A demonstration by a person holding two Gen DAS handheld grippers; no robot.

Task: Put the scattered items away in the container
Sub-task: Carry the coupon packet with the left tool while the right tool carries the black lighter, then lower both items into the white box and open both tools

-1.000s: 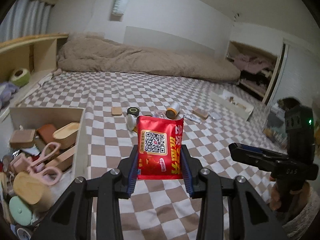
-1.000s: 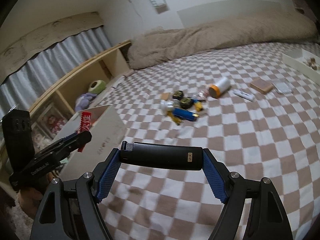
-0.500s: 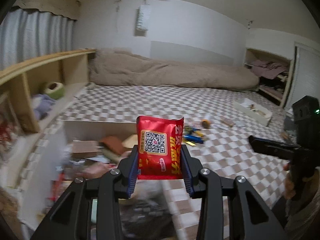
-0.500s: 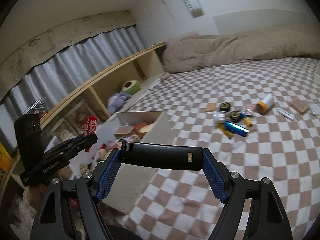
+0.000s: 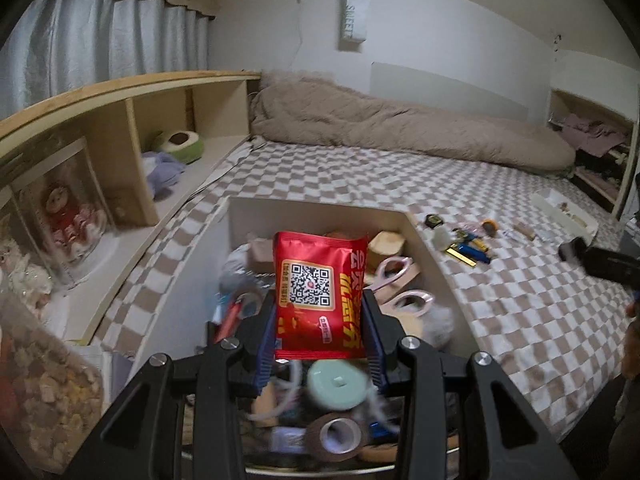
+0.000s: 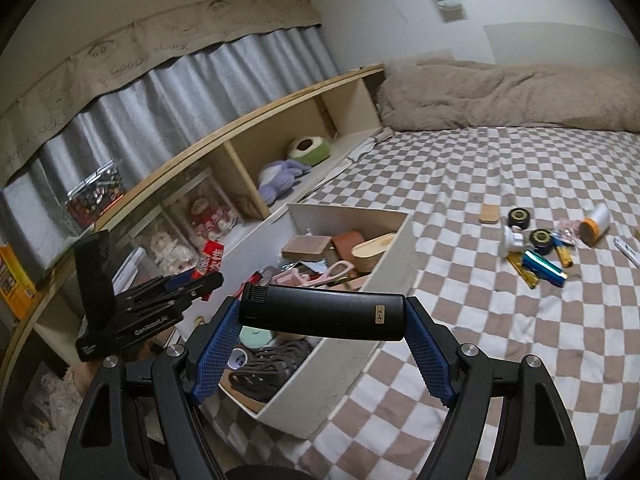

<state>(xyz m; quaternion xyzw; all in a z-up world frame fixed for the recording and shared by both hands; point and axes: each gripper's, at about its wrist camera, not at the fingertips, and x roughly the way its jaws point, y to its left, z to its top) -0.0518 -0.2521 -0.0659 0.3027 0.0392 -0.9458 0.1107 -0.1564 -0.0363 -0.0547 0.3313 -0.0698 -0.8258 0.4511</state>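
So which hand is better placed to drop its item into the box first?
Left. The left gripper holds the red packet right over the open box; the right gripper, clamping the black bar, looks nearer the box's front corner.

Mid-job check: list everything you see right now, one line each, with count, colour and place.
container: one, white, on the checkered bed, partly filled.
snack packet: one, red, clamped in left tool above the container.
black bar: one, black, clamped endwise in right tool near the container.
scissors: one, pink, inside container.
tape roll: one, brown, inside container.
scattered items: several, mixed colours, on the bed.
duvet: one, beige, far end.
left tool: one, black with blue pads.
right tool: one, same.
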